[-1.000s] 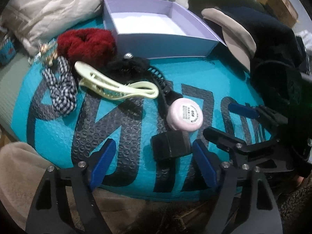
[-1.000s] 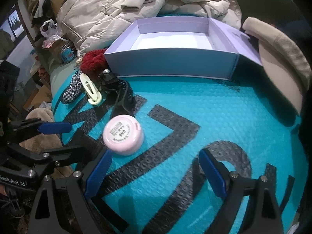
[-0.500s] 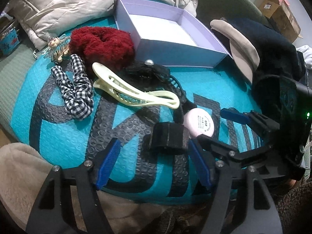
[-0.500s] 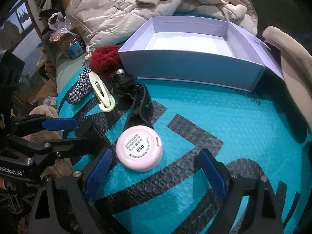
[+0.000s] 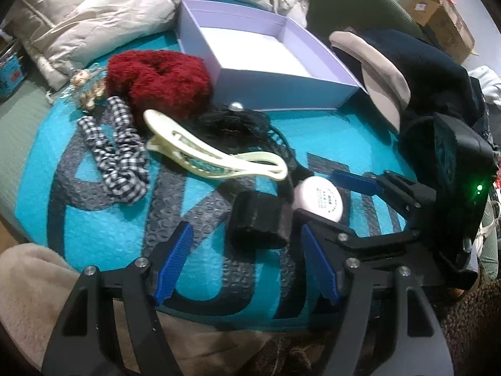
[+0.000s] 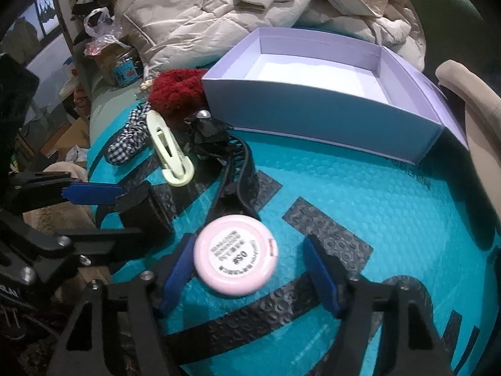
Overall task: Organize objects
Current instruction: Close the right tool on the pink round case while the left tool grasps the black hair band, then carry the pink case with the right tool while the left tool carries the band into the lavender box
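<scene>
A round pink compact (image 6: 235, 255) lies on the teal bubble mailer (image 6: 375, 206), between the fingers of my right gripper (image 6: 247, 241). Its jaws are closing; the left pad is at the compact's edge, and a gap remains on the right. A black block-shaped item (image 5: 256, 225) sits at the fingertips of my left gripper (image 5: 245, 230), with a gap beside its left pad. The empty lilac box (image 5: 281, 75) stands at the back. In front of it lie a red scrunchie (image 5: 159, 81), a checked scrunchie (image 5: 116, 153), a cream hair clip (image 5: 213, 153) and a black toothed headband (image 6: 241, 163).
A beige puffer jacket (image 6: 219, 9) is heaped behind the box. A cap with a beige brim (image 5: 382, 72) lies to the right, and a small gold hair clip (image 5: 87, 87) to the left. Cardboard boxes (image 5: 438, 3) stand far right. A beige fleece (image 5: 28, 282) borders the mailer's near edge.
My right gripper has come up to the pink compact, which now lies between its narrowed jaws. The left gripper has stayed at the black block, its jaws slightly narrower.
</scene>
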`<state>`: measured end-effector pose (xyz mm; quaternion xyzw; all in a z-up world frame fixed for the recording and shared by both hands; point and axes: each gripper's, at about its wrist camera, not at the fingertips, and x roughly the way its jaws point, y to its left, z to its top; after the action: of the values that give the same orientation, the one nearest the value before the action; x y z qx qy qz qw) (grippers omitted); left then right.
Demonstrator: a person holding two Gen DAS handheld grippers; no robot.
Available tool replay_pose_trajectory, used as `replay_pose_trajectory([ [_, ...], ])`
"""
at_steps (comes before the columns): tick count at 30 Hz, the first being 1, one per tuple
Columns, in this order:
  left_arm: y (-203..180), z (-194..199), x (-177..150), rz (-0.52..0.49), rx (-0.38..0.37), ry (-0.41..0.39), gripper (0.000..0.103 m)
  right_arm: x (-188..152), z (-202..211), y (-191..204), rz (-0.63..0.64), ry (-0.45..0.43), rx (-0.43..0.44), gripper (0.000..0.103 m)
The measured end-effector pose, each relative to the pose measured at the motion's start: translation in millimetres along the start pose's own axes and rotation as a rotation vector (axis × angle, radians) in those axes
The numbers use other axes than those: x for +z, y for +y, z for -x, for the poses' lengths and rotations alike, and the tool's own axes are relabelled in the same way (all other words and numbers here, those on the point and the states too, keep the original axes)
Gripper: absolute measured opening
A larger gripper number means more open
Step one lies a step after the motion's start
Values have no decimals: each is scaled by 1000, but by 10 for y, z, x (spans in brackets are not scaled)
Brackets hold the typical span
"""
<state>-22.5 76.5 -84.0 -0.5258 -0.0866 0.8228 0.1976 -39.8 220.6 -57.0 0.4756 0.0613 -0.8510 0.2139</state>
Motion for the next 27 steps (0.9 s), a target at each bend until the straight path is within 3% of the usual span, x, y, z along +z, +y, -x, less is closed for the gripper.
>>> replay_pose_trajectory([
  [2,-27,-39,9,-6,-3,7,70,-3,10,2,1,-6,4,52],
  [7,-53,-114,31,-18,8,12,64,-16,30,-15,-3,-11,15,52],
  [13,-50,-161,62,-18,2,11,41,-43,65,-24,-4,-11,17,52],
  [27,-74,20,39,-32,49,-21,41,-81,250,-104,-38,-43,6,52],
])
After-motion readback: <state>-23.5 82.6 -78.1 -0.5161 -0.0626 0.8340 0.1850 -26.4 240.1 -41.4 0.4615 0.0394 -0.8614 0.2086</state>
